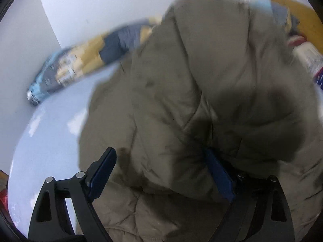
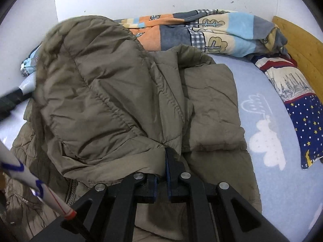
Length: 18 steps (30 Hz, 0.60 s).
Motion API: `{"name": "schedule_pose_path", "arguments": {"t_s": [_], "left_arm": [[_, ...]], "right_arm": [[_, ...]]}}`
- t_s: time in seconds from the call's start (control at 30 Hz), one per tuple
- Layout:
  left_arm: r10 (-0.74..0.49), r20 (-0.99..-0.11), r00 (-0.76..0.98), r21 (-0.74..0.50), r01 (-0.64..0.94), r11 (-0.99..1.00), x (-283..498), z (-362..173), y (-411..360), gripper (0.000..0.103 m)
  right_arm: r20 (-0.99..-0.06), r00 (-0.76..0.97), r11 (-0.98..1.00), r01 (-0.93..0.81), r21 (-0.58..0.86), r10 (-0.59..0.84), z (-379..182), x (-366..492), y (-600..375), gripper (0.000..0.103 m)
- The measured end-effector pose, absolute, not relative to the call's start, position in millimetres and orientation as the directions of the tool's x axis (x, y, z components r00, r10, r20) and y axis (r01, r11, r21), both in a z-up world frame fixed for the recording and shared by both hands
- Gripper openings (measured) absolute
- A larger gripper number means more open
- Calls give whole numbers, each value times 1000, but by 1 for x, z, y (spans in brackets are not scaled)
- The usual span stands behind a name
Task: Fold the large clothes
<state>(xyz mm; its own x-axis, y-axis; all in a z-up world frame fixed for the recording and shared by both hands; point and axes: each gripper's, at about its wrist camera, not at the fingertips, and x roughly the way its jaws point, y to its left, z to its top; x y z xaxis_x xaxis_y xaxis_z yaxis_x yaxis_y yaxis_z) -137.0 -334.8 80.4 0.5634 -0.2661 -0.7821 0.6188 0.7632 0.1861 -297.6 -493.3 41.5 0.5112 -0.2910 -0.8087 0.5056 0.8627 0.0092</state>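
Note:
A large olive-brown quilted jacket lies bunched on a light blue bed sheet. In the right wrist view my right gripper is shut on a fold of the jacket's edge and holds it raised over the rest of the jacket. In the left wrist view the jacket fills the frame, blurred. My left gripper is open with jacket fabric between its spread blue fingers; the right finger's tip is partly hidden under the fabric.
A patchwork blanket lies along the white wall at the back. A navy star-patterned cloth lies at the right by the wooden bed frame. The sheet shows left of the jacket. A white handle crosses the lower left.

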Motion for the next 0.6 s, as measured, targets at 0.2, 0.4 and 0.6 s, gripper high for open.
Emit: {"name": "schedule_pose_path", "arguments": {"t_s": [0.2, 0.4, 0.6], "left_arm": [[-289, -799, 527, 112, 602, 791, -122, 83, -323, 90], [-294, -802, 519, 96, 599, 795, -120, 83, -316, 90], [-308, -780, 545, 108, 603, 790, -130, 99, -313, 90]], "right_arm": [[-827, 462, 874, 481, -69, -320, 64, -299, -481, 35], [-761, 451, 793, 594, -135, -467, 92, -323, -484, 62], [-656, 686, 835, 529, 152, -315, 103, -319, -495, 62]]}}
